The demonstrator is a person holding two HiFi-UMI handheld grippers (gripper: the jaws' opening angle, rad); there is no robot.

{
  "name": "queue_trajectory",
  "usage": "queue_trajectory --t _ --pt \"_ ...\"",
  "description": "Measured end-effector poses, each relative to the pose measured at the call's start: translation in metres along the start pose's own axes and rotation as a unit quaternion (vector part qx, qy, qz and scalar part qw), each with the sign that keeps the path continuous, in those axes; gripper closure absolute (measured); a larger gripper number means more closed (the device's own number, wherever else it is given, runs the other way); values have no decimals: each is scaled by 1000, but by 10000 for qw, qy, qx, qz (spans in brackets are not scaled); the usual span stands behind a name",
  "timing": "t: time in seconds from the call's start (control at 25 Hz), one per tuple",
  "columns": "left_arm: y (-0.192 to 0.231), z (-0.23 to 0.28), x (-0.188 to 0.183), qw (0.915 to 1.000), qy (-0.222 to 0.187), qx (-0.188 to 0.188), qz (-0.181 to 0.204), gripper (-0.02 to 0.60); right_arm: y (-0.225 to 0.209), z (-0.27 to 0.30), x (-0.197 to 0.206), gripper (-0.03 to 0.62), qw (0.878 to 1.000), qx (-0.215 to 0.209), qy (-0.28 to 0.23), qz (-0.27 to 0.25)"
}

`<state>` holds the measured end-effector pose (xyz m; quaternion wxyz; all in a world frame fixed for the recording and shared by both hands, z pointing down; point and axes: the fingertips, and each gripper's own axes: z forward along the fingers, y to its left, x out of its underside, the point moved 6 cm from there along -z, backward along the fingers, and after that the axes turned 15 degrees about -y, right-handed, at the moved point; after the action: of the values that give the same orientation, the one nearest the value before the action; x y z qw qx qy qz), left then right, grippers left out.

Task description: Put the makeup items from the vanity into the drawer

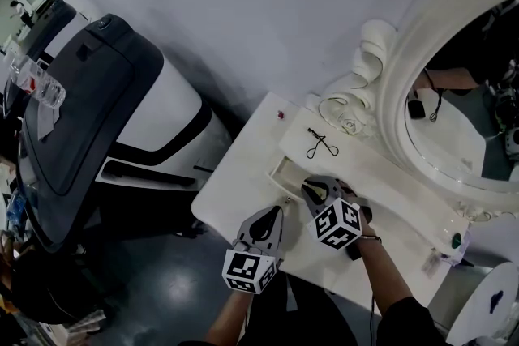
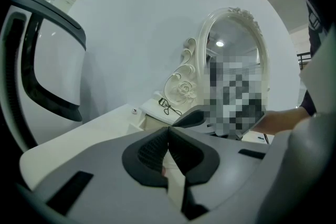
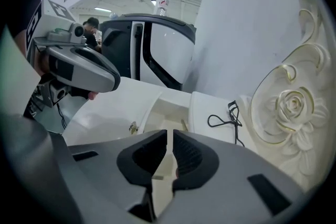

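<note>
A black eyelash curler (image 1: 322,144) (image 3: 226,119) (image 2: 169,107) lies on the raised shelf of the white vanity (image 1: 243,182), in front of the carved rose. Below it the drawer (image 1: 285,170) (image 3: 168,113) stands open, with a thin yellowish item (image 3: 185,124) inside. My right gripper (image 1: 312,189) (image 3: 169,135) hovers over the drawer's near end, its jaws together with only a thin slit and nothing between them. My left gripper (image 1: 280,212) (image 2: 168,129) sits over the vanity's front edge to the left of it, shut and empty.
An oval mirror (image 1: 462,93) in a white carved frame rises at the right. A small red thing (image 1: 280,115) lies at the vanity's far corner, and small bottles (image 1: 454,241) stand at its right end. A large black and white machine (image 1: 97,109) stands on the left.
</note>
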<state>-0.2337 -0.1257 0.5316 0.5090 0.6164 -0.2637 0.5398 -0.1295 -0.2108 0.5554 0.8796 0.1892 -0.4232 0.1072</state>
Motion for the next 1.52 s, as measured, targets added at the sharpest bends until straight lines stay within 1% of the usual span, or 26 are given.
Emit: queue_trajectory --t 0.2,0.36,0.56,0.68,0.76,0.84,0.92,1.08,1.4,1.52 --pt "-5 0 -2 10000 5 31 25 566 -3 -12 -2 548 9995 162 -224 153" --pt "-14 -5 -11 9999 -24 135 94 566 -3 -33 -7 551 9964 355 -518 562" --pt "-29 -11 -28 9992 -117 289 247 566 -2 -71 -18 566 9880 752 -909 996" --pt "-39 -17 -40 9984 -197 387 352 566 3 -95 -26 571 9774 936 -1263 1413" --pt "-46 -22 -47 9977 -239 471 428 566 9 -110 -31 571 9657 1070 -1568 1772" --pt "-54 -28 -52 9969 -268 552 488 566 17 -125 -31 571 9560 1251 -1778 1971" --pt "-60 -34 -54 9963 -285 622 529 566 25 -137 -31 571 9489 1426 -1912 2067" --pt "-69 -45 -55 9947 -288 802 578 566 39 -154 -33 571 9391 1688 -2078 2154" --pt "-80 -59 -52 9906 -228 1193 622 566 58 -181 -32 571 9207 2223 -2237 2298" --pt "-86 -58 -48 9885 -161 1354 652 566 63 -195 -26 571 9088 2429 -2348 2449"
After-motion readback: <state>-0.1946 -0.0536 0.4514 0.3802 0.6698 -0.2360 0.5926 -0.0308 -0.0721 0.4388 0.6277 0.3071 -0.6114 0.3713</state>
